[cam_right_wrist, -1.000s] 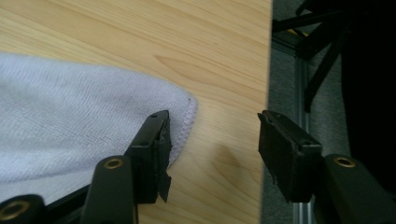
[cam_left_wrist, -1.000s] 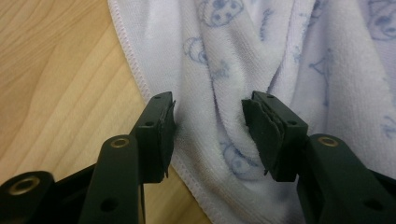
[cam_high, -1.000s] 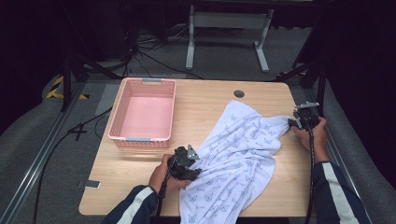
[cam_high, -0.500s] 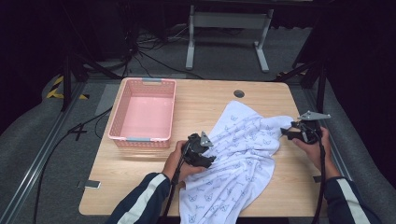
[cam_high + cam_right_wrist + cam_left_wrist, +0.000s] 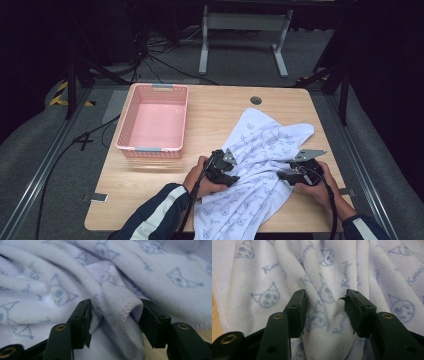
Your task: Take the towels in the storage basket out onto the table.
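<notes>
A white towel (image 5: 267, 142) printed with small blue cat faces lies crumpled on the right half of the wooden table (image 5: 215, 117), and its near end hangs over the front edge. My left gripper (image 5: 234, 178) rests on the towel's left side. In the left gripper view a raised ridge of towel (image 5: 325, 322) fills the gap of the left gripper (image 5: 325, 307), whose jaws have just been closing. My right gripper (image 5: 281, 175) is at the towel's right edge. Its jaws (image 5: 115, 317) have also just been closing, onto a folded hem (image 5: 122, 307).
An empty pink plastic basket (image 5: 152, 149) stands at the table's left. A round cable hole (image 5: 256, 100) sits near the far edge. Bare wood lies between the basket and the towel. Dark floor, cables and a metal stand lie beyond the table.
My right gripper has come from the towel's far right corner toward me and leftward along its edge. The left gripper has shifted right onto the towel.
</notes>
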The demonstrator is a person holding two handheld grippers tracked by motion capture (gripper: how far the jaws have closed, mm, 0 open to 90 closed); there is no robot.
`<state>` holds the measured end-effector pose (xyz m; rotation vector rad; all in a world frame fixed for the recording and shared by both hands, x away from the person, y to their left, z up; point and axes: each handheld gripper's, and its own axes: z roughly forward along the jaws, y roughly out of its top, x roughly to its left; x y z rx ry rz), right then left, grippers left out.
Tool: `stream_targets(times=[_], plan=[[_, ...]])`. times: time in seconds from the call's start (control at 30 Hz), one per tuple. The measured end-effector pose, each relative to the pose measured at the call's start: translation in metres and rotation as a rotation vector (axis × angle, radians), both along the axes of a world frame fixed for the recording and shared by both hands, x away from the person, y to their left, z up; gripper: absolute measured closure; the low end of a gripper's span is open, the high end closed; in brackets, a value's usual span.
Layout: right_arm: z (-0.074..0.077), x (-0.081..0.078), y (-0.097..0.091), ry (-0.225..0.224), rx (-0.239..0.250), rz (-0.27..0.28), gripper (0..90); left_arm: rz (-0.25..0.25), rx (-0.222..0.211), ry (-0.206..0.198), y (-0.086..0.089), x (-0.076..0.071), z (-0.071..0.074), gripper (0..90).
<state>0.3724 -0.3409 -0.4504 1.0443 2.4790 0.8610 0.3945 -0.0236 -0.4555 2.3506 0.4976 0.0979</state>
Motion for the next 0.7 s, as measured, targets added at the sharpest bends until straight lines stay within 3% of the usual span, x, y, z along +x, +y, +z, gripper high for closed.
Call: stream_targets(times=[0.07, 0.17, 0.27, 0.3, 0.33, 0.4, 0.43, 0.47, 0.57, 0.6, 0.67, 0.7], plan=[[0.002, -0.003, -0.007, -0.022, -0.037, -0.028, 43.8, 0.024, 0.012, -0.03, -0.004, 0.005, 0.004, 43.1], [0.004, -0.006, -0.02, -0.043, -0.079, -0.087, 42.8, 0.07, -0.022, -0.059, -0.012, 0.021, 0.011, 38.0], [0.004, -0.004, -0.032, -0.06, -0.097, -0.122, 42.7, 0.1, -0.004, -0.149, -0.026, 0.043, 0.018, 36.3], [0.004, -0.002, -0.036, -0.072, -0.107, -0.141, 42.7, 0.117, -0.005, -0.158, -0.031, 0.053, 0.018, 36.6], [0.004, 0.001, -0.039, -0.082, -0.117, -0.155, 42.7, 0.138, -0.02, -0.126, -0.035, 0.064, 0.017, 36.9], [0.003, 0.013, -0.05, -0.108, -0.119, -0.202, 41.9, 0.197, -0.019, -0.105, -0.047, 0.091, 0.009, 38.2], [0.003, 0.016, -0.053, -0.119, -0.128, -0.218, 41.8, 0.196, -0.029, -0.084, -0.051, 0.097, 0.005, 38.2], [0.003, 0.016, -0.053, -0.119, -0.128, -0.218, 41.8, 0.196, -0.029, -0.084, -0.051, 0.097, 0.005, 38.0], [0.003, 0.021, -0.058, -0.14, -0.136, -0.246, 42.0, 0.21, 0.028, -0.109, -0.06, 0.105, -0.006, 41.1], [0.004, 0.021, -0.06, -0.129, -0.117, -0.241, 42.7, 0.201, 0.018, -0.103, -0.058, 0.107, -0.006, 40.2], [0.014, 0.013, -0.07, -0.119, -0.003, -0.232, 44.7, 0.224, 0.01, -0.1, -0.055, 0.108, -0.007, 43.9], [0.016, 0.009, -0.071, -0.112, 0.006, -0.234, 43.8, 0.255, 0.023, -0.108, -0.05, 0.109, -0.006, 44.1]])
